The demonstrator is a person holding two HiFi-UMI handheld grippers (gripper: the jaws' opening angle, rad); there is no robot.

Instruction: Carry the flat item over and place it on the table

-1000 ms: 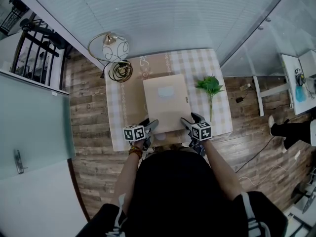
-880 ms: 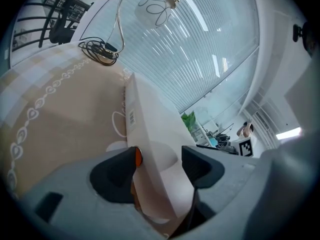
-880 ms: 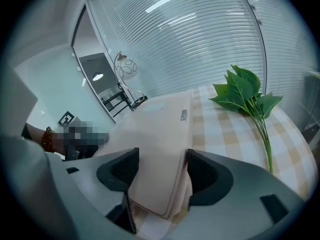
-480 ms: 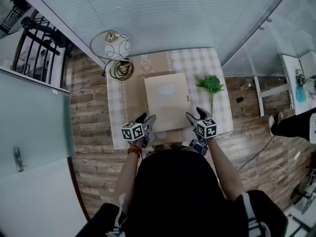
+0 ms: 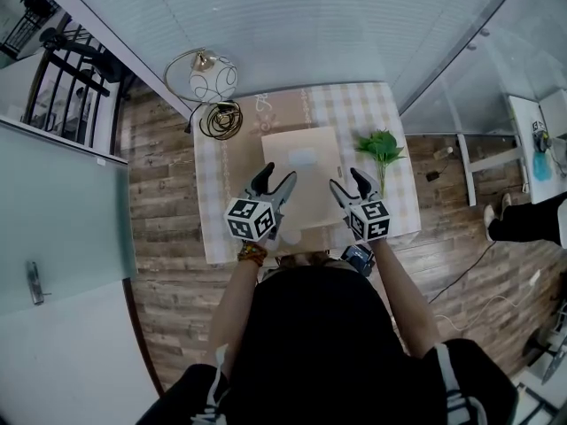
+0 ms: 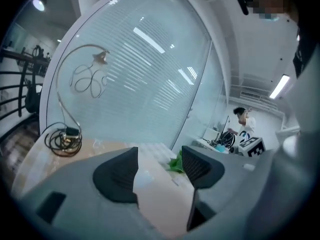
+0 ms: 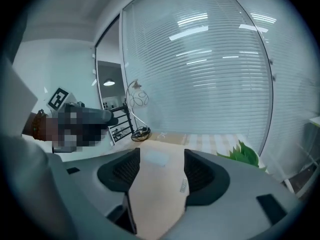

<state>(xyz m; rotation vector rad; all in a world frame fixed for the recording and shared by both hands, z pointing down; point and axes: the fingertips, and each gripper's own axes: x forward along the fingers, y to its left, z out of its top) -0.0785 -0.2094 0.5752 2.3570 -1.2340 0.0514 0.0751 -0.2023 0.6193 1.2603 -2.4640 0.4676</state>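
**Head view with both gripper views.** The left gripper (image 5: 275, 181) and the right gripper (image 5: 347, 184) hover side by side over the near edge of the flat beige panel (image 5: 306, 153). Each has its jaws spread wide, with nothing pinched between them. In each gripper view the panel shows through the gap, lying flat on the table (image 5: 394, 206) ahead of the jaws.

The table carries a checked cloth with a plain tan band down its middle, and the panel lies partly on that band and partly on the checks. Beyond the left gripper, at the table's far left corner, are a wire-globe lamp (image 5: 209, 78) and a coil of dark cable (image 5: 221, 119). Just ahead and to the right of the right gripper lies a green leafy sprig (image 5: 381, 148), beside the panel but apart from it.

The floor (image 5: 168, 237) is wood plank. A curved glass wall with horizontal blinds (image 5: 292, 25) closes the far side, and a black railing (image 5: 62, 82) stands well off to the left.
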